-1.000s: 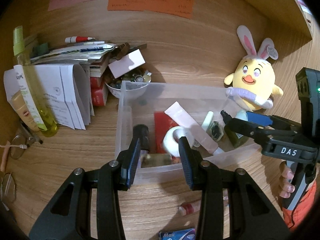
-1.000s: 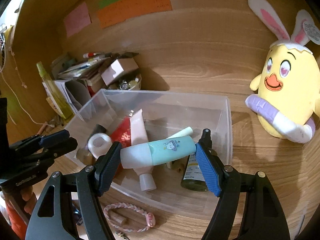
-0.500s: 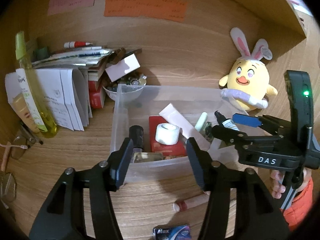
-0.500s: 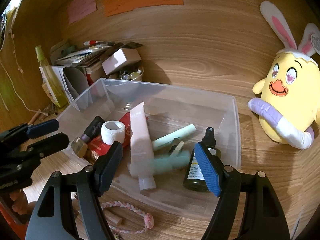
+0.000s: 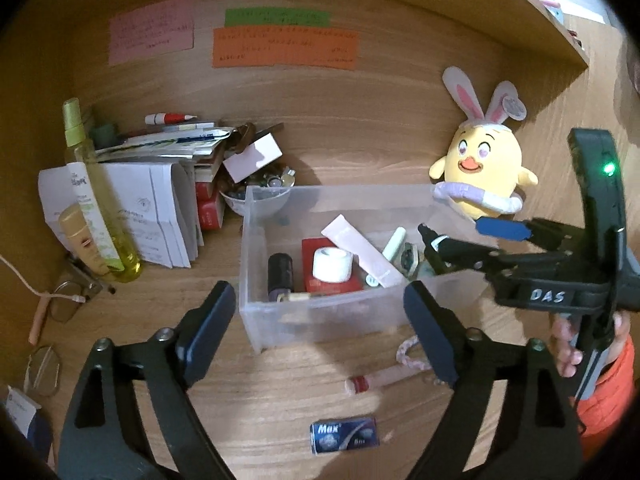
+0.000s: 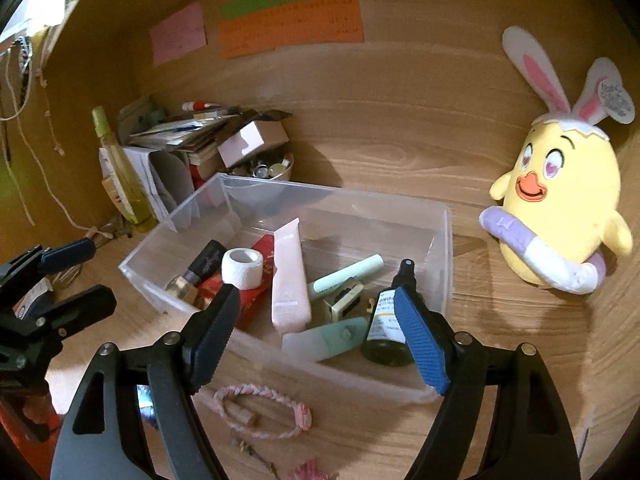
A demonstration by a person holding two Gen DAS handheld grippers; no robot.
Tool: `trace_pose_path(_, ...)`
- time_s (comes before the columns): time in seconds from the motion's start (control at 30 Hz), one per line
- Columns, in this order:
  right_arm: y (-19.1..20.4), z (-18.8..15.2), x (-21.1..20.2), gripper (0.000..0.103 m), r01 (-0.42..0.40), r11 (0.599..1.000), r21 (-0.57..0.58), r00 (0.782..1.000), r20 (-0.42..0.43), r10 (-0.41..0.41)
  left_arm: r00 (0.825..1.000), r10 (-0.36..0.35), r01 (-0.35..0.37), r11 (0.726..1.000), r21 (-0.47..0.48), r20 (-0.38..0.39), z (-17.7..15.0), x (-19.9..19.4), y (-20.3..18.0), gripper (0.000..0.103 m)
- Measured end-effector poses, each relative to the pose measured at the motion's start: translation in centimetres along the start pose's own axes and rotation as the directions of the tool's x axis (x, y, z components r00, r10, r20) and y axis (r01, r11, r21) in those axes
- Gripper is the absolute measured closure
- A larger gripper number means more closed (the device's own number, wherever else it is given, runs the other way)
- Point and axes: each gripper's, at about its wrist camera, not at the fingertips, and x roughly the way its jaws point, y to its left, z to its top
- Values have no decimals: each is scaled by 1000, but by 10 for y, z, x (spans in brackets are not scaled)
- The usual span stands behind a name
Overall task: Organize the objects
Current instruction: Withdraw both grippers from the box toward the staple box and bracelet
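Both my grippers hang empty, jaws spread wide: the left gripper point(image 5: 316, 320) before the clear plastic bin point(image 6: 444, 240), the right gripper point(image 6: 316, 332) over its near wall. Inside, the mint-green tube with white cap point(image 6: 326, 338) lies beside the dark glass spray bottle point(image 6: 386, 328). A pink braided bracelet point(image 6: 262, 412) rests on the wooden desk point(image 6: 500, 320) outside.

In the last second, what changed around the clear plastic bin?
The right gripper let go of the mint-green tube with the white cap; it now lies in the clear plastic bin beside the dark spray bottle. The left gripper opened wider and backed away from the bin. The pink tube, white tape roll and yellow plush chick stayed put.
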Motion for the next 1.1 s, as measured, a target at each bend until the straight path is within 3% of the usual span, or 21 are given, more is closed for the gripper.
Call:
trace_pose_path(0.47,-1,-37,-31,21,7,1000,-26,1000,-8,-7,990,23,-14,998,69,-137,-45,5,-12,15)
trace_pose_path(0.63,0,-51,-30,21,45,998,-51,999,3,-45,977,16,-4,998,57,-211,-63,15,-14,15)
trace_pose_path(0.8,-6,-67,-15,22,43,999,-30,997,-59,-45,966,9,1,999,39,-260,-76,22,-12,15)
trace_pose_path(1.1,-2,-70,9,37,43,998,-37,989,-140,-47,962,0,22,997,77,-272,-87,24,-17,17)
